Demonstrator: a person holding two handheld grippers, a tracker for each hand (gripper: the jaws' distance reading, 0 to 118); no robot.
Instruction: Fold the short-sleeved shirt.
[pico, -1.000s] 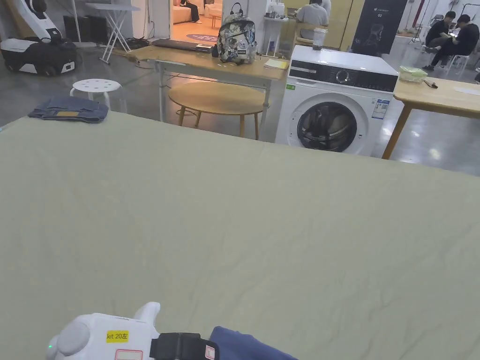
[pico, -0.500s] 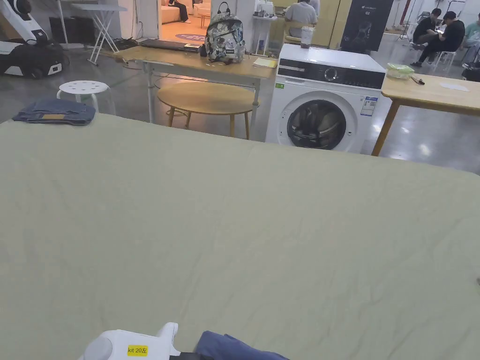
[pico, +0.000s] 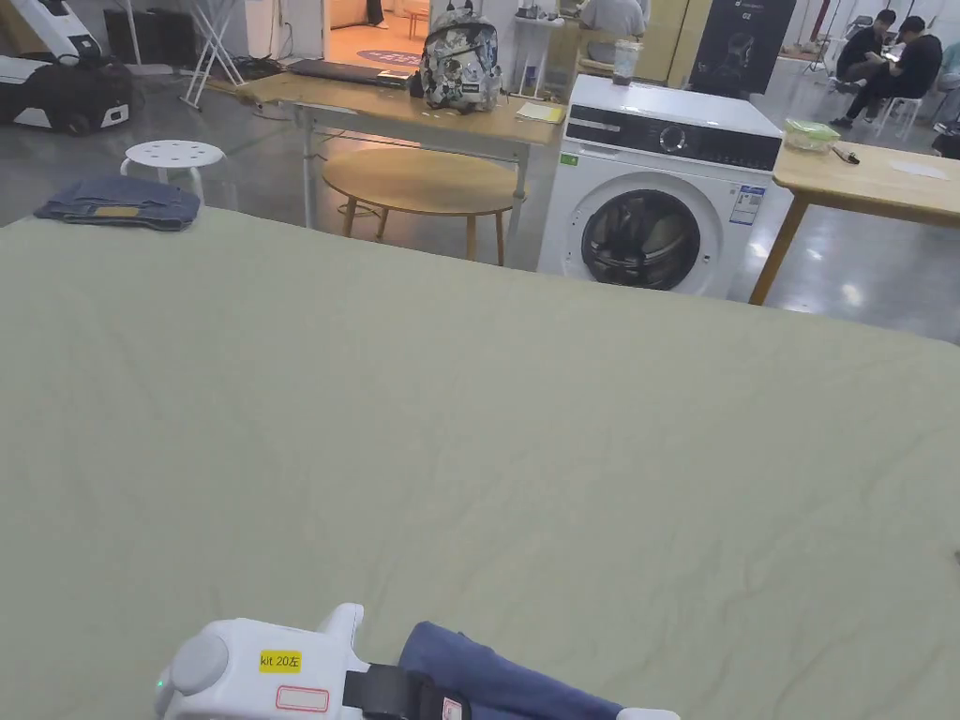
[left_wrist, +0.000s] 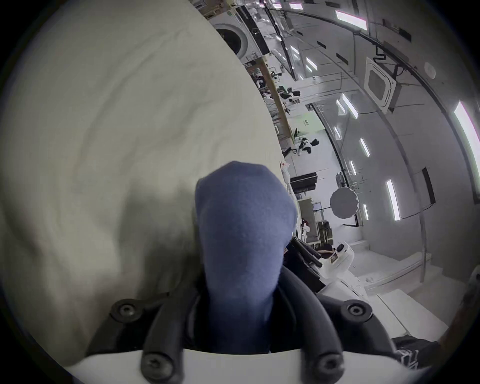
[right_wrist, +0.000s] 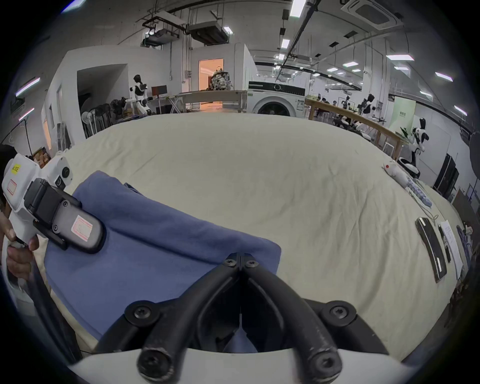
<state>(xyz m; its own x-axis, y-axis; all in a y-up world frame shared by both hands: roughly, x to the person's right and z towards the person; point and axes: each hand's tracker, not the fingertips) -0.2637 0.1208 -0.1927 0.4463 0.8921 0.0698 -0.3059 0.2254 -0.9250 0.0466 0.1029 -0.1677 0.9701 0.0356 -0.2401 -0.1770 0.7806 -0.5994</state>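
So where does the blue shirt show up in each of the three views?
Head view: blue shirt at the bottom edge, beside the left gripper.
Left gripper view: lower centre, bunched between its jaws.
Right gripper view: lower left, spread on the sheet, the right gripper pinching its near edge.
Shared landmark: the washing machine.

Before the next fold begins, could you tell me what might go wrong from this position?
Both claws pinch the blue shirt at the near edge of the bed sheet, so it could slide off. The left claw holds a thick bunch, which may fold crookedly. The right claw grips near the edge and might slip.
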